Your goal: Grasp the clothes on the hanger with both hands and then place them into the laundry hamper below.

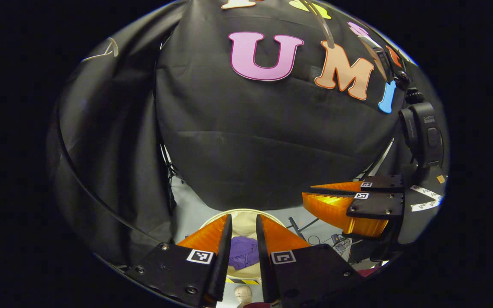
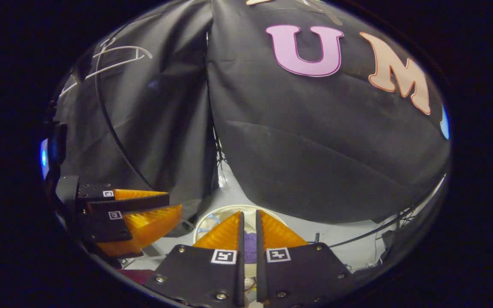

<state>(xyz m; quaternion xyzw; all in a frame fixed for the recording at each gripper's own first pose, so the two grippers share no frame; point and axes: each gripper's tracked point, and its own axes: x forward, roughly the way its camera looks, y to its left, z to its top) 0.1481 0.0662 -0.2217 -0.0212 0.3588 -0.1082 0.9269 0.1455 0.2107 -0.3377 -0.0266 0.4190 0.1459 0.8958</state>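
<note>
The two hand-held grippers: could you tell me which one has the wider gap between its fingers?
The left hand-held gripper: a broad strip of purple garment shows between its fingers, while the right hand-held gripper leaves a slit.

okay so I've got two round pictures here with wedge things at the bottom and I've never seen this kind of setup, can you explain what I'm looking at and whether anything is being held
These are two handheld grippers, each with a fisheye camera riding on it. In the left gripper view, the left gripper shows at the bottom, its two fingers a little apart with nothing between them. Off to the side is the right gripper, seen from outside. The right gripper view works the same way: its own fingers sit at the bottom, nearly together, and the other gripper is at the side. Both point down at a round laundry hamper on the floor, with a purple garment lying inside. Neither gripper holds anything. An empty hanger hangs against the black cloth wall.
</note>
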